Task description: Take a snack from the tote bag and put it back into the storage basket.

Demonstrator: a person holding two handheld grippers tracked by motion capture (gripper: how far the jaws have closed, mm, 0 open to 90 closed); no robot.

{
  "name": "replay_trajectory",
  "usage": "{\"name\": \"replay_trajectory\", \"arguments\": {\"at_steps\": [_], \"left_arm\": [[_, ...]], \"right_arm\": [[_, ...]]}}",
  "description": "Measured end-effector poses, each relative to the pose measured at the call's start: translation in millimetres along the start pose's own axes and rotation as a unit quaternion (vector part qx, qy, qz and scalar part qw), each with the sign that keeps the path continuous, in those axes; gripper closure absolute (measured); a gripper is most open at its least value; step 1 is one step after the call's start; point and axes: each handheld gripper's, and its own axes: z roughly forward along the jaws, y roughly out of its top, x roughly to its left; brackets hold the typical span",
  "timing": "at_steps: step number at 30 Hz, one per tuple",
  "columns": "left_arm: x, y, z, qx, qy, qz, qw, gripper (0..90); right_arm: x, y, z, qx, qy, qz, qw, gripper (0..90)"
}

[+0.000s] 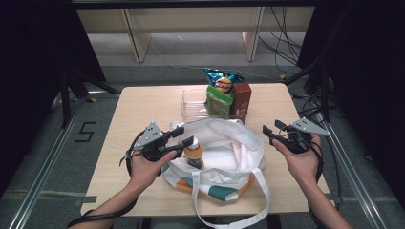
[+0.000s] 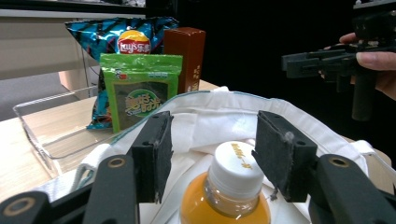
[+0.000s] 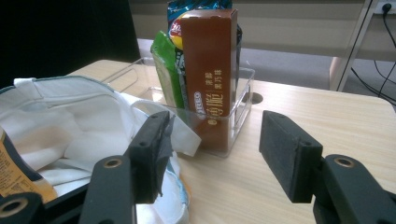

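From the high view, your left gripper [image 1: 185,137] straddles the orange-juice plastic bottle with white cap [image 1: 194,151] standing in the white canvas tote bag [image 1: 229,152], jaws released. Left gripper view: smooth, probably heavy; take it below the cap. Right gripper view: your right gripper [image 3: 212,156] gapes, holding nothing.

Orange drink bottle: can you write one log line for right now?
orange drink bottle: upright in white tote bag | left hand-held gripper: open around its cap | right hand-held gripper: open, empty

Lab: black-curtained metal frame [image 1: 47,157], taped floor, loose cables [image 1: 286,45]
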Motion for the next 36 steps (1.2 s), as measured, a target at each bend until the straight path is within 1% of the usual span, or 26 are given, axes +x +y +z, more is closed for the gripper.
{"name": "replay_trajectory", "arguments": {"at_steps": [2,3,4,5,6,7,8,9,10,12,15,16,17,18,19,21,22,23,24,25,26,28,29,30,31,36], "left_arm": [[-1.9,-0.7,1.0,0.000,-0.002,-0.001,1.0000,45.3],[-1.9,-0.7,1.0,0.000,-0.002,-0.001,1.0000,45.3],[-3.3,-1.7,2.1,0.001,-0.004,0.000,1.0000,45.3],[-3.8,-2.4,3.0,0.003,-0.005,0.001,1.0000,45.2],[-4.6,-3.3,3.7,0.004,-0.006,0.001,1.0000,45.2],[-4.9,-4.3,5.2,0.003,-0.010,0.002,0.9999,45.2],[-5.9,-5.0,5.4,0.008,-0.008,0.002,0.9999,45.2],[-5.9,-5.0,5.4,0.008,-0.008,0.002,0.9999,45.2],[-6.9,-6.6,7.3,0.012,-0.009,0.006,0.9999,45.2],[-8.3,-7.7,8.8,0.014,-0.009,0.007,0.9998,45.1],[-9.9,-9.1,11.0,0.016,-0.010,0.009,0.9998,45.1],[-10.1,-9.9,11.9,0.016,-0.011,0.011,0.9998,45.1],[-10.8,-10.4,12.5,0.019,-0.010,0.012,0.9997,45.1],[-10.9,-10.9,13.1,0.020,-0.012,0.017,0.9996,45.1],[-11.9,-11.8,14.3,0.021,-0.011,0.014,0.9996,45.1],[-12.1,-12.8,15.3,0.025,-0.011,0.018,0.9995,45.4],[-12.3,-13.5,16.1,0.027,-0.011,0.018,0.9994,45.6],[-12.3,-13.5,16.1,0.027,-0.011,0.018,0.9994,45.9],[-12.4,-15.2,17.1,0.030,-0.009,0.019,0.9993,46.1],[-11.9,-16.0,18.2,0.030,-0.012,0.022,0.9993,46.6],[-11.9,-16.4,18.3,0.033,-0.009,0.024,0.9991,46.9],[-11.5,-17.5,19.0,0.035,-0.006,0.025,0.9991,48.0],[-11.2,-18.1,19.4,0.036,-0.006,0.026,0.9990,48.5],[-11.1,-19.0,20.0,0.035,-0.007,0.025,0.9991,49.0],[-11.1,-19.3,19.9,0.038,-0.005,0.027,0.9989,49.5],[-10.6,-20.2,20.3,0.038,-0.002,0.031,0.9988,50.8]], "right_arm": [[-1.4,0.8,-0.5,0.007,0.009,-0.007,0.9999,43.9],[-0.8,0.8,-1.1,0.011,0.006,-0.004,0.9999,43.9],[-0.6,0.1,0.0,0.002,0.000,-0.003,1.0000,43.9],[-1.5,0.1,0.1,0.003,0.002,-0.007,1.0000,43.8],[-2.0,0.4,0.1,0.010,0.009,-0.003,0.9999,43.8],[-1.4,0.2,-0.3,0.013,0.008,0.003,0.9999,43.8],[-1.6,-0.4,0.0,0.011,0.007,-0.001,0.9999,43.8],[-1.4,-0.4,-0.2,0.012,0.004,-0.001,0.9999,43.8],[-2.5,-0.3,0.2,0.010,0.008,-0.007,0.9999,43.8],[-2.6,-0.2,1.2,0.006,0.010,-0.010,0.9999,43.7],[-2.8,-0.1,0.7,0.013,0.009,-0.012,0.9998,43.6],[-1.5,-0.6,0.5,0.017,0.010,-0.003,0.9998,43.6],[-1.5,-0.7,0.3,0.020,0.010,0.000,0.9998,43.6],[-0.5,-0.8,0.0,0.022,0.010,0.006,0.9997,43.6],[-1.1,-1.2,0.7,0.019,0.013,0.003,0.9997,43.6],[-1.8,-1.4,1.2,0.018,0.012,0.001,0.9998,43.5],[-2.2,-1.3,0.7,0.020,0.008,-0.002,0.9998,43.5],[-3.2,-1.0,1.3,0.019,0.011,-0.006,0.9997,43.5],[-3.4,-1.2,2.4,0.010,0.010,-0.008,0.9999,43.5],[-3.7,-1.0,2.1,0.011,0.011,-0.009,0.9998,43.5],[-4.2,-1.1,2.1,0.012,0.010,-0.010,0.9998,43.5],[-4.5,-1.1,2.3,0.011,0.013,-0.005,0.9998,43.5],[-4.6,-1.1,1.8,0.012,0.010,-0.005,0.9999,43.5],[-3.4,-1.5,1.3,0.015,0.011,0.006,0.9998,43.5],[-4.2,-1.5,1.1,0.017,0.009,0.001,0.9998,43.5],[-1.8,-2.0,1.1,0.023,0.009,0.014,0.9996,43.5]]}}
